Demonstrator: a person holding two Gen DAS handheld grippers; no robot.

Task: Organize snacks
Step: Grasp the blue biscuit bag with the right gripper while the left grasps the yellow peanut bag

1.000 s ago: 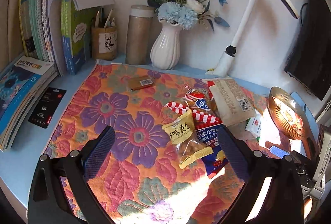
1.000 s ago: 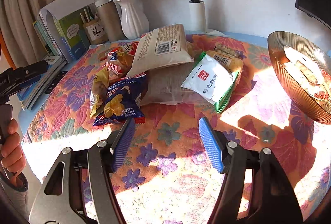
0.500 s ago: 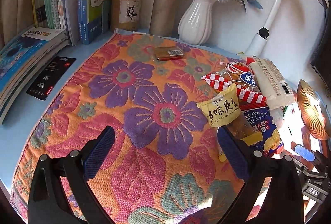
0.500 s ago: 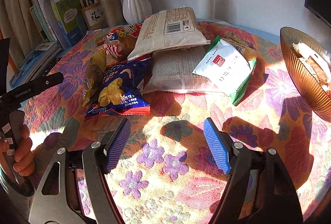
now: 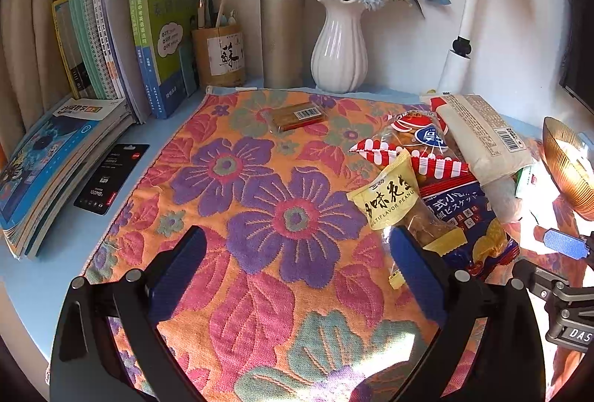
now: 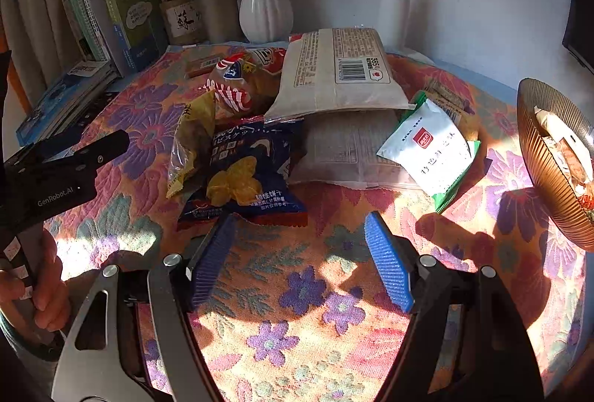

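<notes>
Both tools are released, nothing between their pads. The left tool [image 5: 293,264] hangs over bare floral cloth [image 5: 230,179] toward the counter's left edge, and has drawn back since half a second ago. The right tool [image 6: 300,253] has advanced to the blue biscuit bag [image 6: 245,175], in the snack pile at mid-counter. The bowl [image 6: 538,156] sits at the right edge.

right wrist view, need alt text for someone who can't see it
An open right gripper hovers over a floral tablecloth, just in front of a dark blue biscuit packet at the near edge of a pile of snack packets. To the right stands a ribbed bronze bowl holding snacks; a white vase and books line the back wall.
</notes>
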